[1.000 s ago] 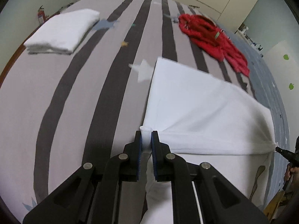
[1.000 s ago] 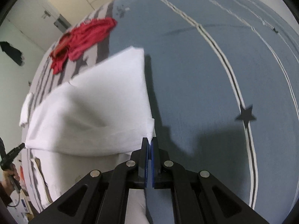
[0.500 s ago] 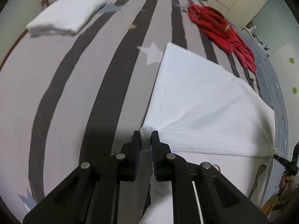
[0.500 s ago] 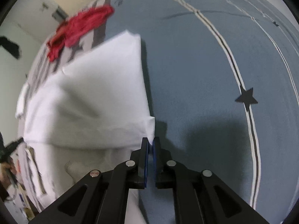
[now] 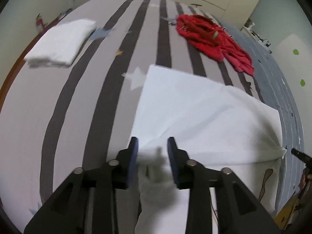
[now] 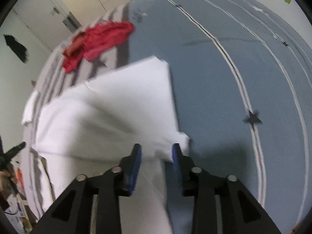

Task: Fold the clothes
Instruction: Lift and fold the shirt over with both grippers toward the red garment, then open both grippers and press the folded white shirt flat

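- The bed (image 5: 58, 117) under your tools wears a grey cover with dark lengthwise stripes and pale stars on the left-hand side, and a blue cover (image 6: 224, 78) with thin white-and-black lines and a black star on the right-hand side.
- The white garment (image 5: 195, 113) you are folding lies on the bed just in front of both tools, straddling the line where grey meets blue. Its long axis runs crosswise, from your left tool toward your right one. The top layer is doubled over, and its far edge runs slanted away from you.
- It looks plain white and smooth, with soft shadowed creases fanning toward its near corners. In the right wrist view the same garment (image 6: 117, 107) shows a small flap poking out at the near right corner.
- A folded white stack (image 5: 62, 42) sits well apart at the far left of the bed, near its edge.
- A crumpled red garment (image 5: 212, 39) lies at the far end, beyond the white one and apart from it.
- Your left tool (image 5: 152, 146) is spread wide; white cloth lies between its blue-padded fingers, blurred and not pinched by them.
- Your right tool (image 6: 156, 154) is also spread wide over the near right corner. The cloth edge touches or passes its right finger, but nothing is clamped.
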Available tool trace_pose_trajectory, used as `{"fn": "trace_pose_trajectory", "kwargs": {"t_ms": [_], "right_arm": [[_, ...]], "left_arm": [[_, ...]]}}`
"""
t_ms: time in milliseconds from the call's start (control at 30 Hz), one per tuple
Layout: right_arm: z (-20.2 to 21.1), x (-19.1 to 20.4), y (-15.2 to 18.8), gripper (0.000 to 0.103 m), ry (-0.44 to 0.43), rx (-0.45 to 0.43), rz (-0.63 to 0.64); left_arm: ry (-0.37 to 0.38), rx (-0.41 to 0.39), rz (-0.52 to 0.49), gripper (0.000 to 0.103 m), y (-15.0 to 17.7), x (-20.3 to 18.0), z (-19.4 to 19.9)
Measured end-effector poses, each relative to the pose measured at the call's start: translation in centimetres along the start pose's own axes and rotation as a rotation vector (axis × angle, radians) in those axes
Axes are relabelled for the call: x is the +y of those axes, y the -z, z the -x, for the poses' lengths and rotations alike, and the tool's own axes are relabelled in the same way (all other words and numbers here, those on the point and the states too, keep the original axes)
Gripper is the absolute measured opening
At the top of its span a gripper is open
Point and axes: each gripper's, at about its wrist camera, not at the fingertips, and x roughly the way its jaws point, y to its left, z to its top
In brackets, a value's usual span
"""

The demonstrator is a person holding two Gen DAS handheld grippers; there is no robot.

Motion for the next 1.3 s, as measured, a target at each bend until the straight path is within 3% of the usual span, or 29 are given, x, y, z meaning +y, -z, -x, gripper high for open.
{"fn": "trace_pose_trajectory", "kwargs": {"t_ms": [100,267,533,633,700,833,1033,1167,1300], "right_arm": [[-2.6,1.1,-1.1,0.041,0.015,0.006,0.006],[-6.7,2.3,-1.2,0.041,0.052,0.123,0.047],[-3.6,1.0,4.4,0.041,0.032,0.192,0.042],[-2.4,0.3,5.8,0.041,0.043,0.193,0.020],[-1.5,0.1,5.9,0.041,0.047,0.165,0.007],[-1.3,0.5,3.7,0.041,0.039,0.080,-0.012],[-3.9,1.1,2.1,0.041,0.156,0.073,0.060],[-4.3,-0.4,3.1,0.042,0.178,0.088,0.050],[-4.6,-1.3,4.1,0.042,0.159,0.098,0.041]], "left_arm": [[-0.037,0.058,-0.021,0.039,-0.3,-0.4,-2.6],[-0.110,0.165,-0.088,0.039,1.1,-1.2,-5.0],[-0.130,0.233,-0.047,0.039,6.7,-0.4,-2.1],[-0.143,0.221,-0.041,0.039,7.6,-0.3,-0.9],[-0.136,0.166,-0.045,0.039,7.1,-0.8,0.4],[-0.106,0.099,-0.059,0.039,4.9,-2.1,0.8],[-0.133,0.119,-0.124,0.039,2.9,-3.1,-1.9],[-0.074,0.150,-0.080,0.039,2.5,-1.8,-3.5],[-0.060,0.148,-0.113,0.039,3.0,-2.4,-3.8]]}}
